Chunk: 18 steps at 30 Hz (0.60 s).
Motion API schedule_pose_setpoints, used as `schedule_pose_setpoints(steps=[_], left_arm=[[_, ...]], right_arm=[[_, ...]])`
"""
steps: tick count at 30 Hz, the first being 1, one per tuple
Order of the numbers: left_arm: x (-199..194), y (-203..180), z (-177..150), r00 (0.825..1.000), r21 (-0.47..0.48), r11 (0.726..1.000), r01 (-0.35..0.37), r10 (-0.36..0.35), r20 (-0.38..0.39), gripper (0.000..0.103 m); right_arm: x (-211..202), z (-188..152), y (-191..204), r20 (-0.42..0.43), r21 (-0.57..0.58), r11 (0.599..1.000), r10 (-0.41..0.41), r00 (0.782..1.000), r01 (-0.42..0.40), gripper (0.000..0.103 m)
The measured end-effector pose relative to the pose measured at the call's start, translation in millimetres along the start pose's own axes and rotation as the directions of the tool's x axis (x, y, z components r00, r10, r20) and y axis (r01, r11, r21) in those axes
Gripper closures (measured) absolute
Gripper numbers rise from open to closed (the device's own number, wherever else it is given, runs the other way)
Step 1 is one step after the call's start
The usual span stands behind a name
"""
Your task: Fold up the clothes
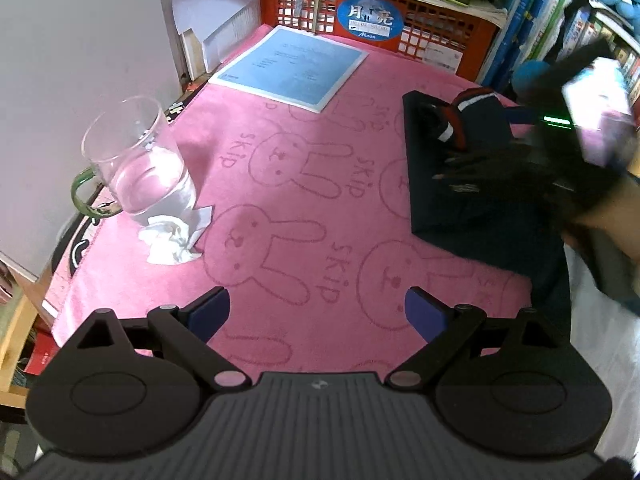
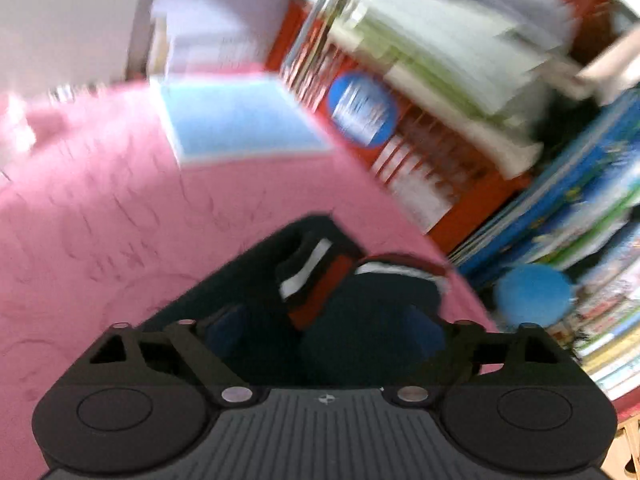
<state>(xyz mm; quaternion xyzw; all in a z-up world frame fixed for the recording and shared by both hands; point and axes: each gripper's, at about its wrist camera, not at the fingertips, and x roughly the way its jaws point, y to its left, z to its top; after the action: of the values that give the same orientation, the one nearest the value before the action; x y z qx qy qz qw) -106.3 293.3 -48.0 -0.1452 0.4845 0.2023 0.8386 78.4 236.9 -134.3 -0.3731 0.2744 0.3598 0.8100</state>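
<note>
Nearest the lens in the left wrist view, the left gripper [image 1: 318,312] is seen with its blue-padded jaws spread wide and nothing between them, held above the pink rabbit-print towel [image 1: 280,208] that serves as the landmark surface. At the towel's left edge, a glass mug [image 1: 140,160] with a green handle and some water is shown standing upright, with a crumpled white tissue [image 1: 174,236] touching its base. Toward the towel's far edge, a blue sheet of paper [image 1: 292,66] is laid flat, and behind it a red crate [image 1: 432,28] with a round blue sticker is stacked with papers. On the towel's right side, the folded dark navy garment [image 1: 460,184] with red-and-white striped trim is shown lying flat; part of it hangs over the towel's near right edge. In the blurred right wrist view, the right gripper [image 2: 328,334] is seen directly over this garment [image 2: 360,320], its jaws set wide apart and, as far as the blur allows, clamped on no cloth. Books [image 2: 580,216] are shelved beyond the towel's right edge.
</note>
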Motion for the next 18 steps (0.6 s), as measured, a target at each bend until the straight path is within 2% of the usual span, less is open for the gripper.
schedule_pose_setpoints(steps=[2,3,6,7,9,10,11,12,13,14,15,16,17,18], left_arm=[[-1.9,-0.3,-2.6,1.000,0.005,1.000,-0.004,0.004,-0.002,0.007],[-2.7,-0.3,-3.6,1.000,0.005,1.000,-0.004,0.004,-0.002,0.007],[-0.6,0.8,-3.5,1.000,-0.017,1.000,0.003,-0.003,-0.004,0.007],[1.2,1.0,-2.2,1.000,-0.031,0.999,0.009,-0.009,-0.007,0.007],[3.5,0.5,0.7,1.000,-0.052,0.998,0.021,-0.021,-0.004,0.007],[4.7,-0.1,2.3,1.000,-0.061,0.998,0.028,-0.028,-0.002,0.007],[5.9,-1.3,4.0,0.999,-0.065,0.997,0.035,-0.035,0.000,0.007],[7.1,-3.0,5.6,0.999,-0.065,0.997,0.040,-0.040,0.001,0.007],[8.4,-5.0,7.4,0.999,-0.062,0.997,0.043,-0.043,0.002,0.007],[9.6,-7.1,9.2,0.999,-0.058,0.997,0.046,-0.046,0.002,0.007],[10.8,-9.3,10.8,0.999,-0.052,0.998,0.048,-0.048,0.002,0.007],[12.0,-11.5,12.4,0.999,-0.045,0.998,0.050,-0.050,0.002,0.007],[13.2,-13.5,14.0,0.999,-0.038,0.998,0.051,-0.051,0.001,0.007],[14.4,-15.1,15.2,0.999,-0.031,0.998,0.051,-0.051,-0.001,0.007]], right_arm=[[-4.3,2.9,-18.9,-0.001,0.148,0.988,0.048,0.999,-0.047,0.069],[-6.5,4.3,-28.4,0.001,0.220,0.973,0.071,0.997,-0.070,0.079],[-22.9,4.6,-61.3,0.043,0.427,0.895,0.121,0.992,-0.128,0.080],[-36.0,-1.1,-78.3,0.083,0.505,0.848,0.138,0.987,-0.161,0.080],[-60.6,-21.6,-116.7,0.202,0.666,0.679,0.233,0.951,-0.308,0.080],[-68.0,-38.0,-133.2,0.265,0.747,0.544,0.283,0.922,-0.382,0.080],[-75.5,-54.4,-149.6,0.334,0.804,0.394,0.321,0.886,-0.446,0.080],[-82.9,-71.3,-165.6,0.406,0.837,0.232,0.344,0.847,-0.495,0.080],[-88.9,-94.6,-174.4,0.463,0.852,0.083,0.344,0.817,-0.517,0.080],[-91.8,-116.9,-180.3,0.490,0.860,-0.035,0.330,0.807,-0.509,0.080],[-92.6,-133.8,-183.8,0.475,0.876,-0.090,0.322,0.819,-0.473,0.079],[-96.1,-146.6,-185.8,0.393,0.916,-0.053,0.315,0.864,-0.397,0.074],[-101.6,-152.3,-184.7,0.246,0.956,0.079,0.296,0.923,-0.281,0.071],[-106.9,-150.8,-177.1,0.057,0.953,0.275,0.250,0.966,-0.127,0.064]])
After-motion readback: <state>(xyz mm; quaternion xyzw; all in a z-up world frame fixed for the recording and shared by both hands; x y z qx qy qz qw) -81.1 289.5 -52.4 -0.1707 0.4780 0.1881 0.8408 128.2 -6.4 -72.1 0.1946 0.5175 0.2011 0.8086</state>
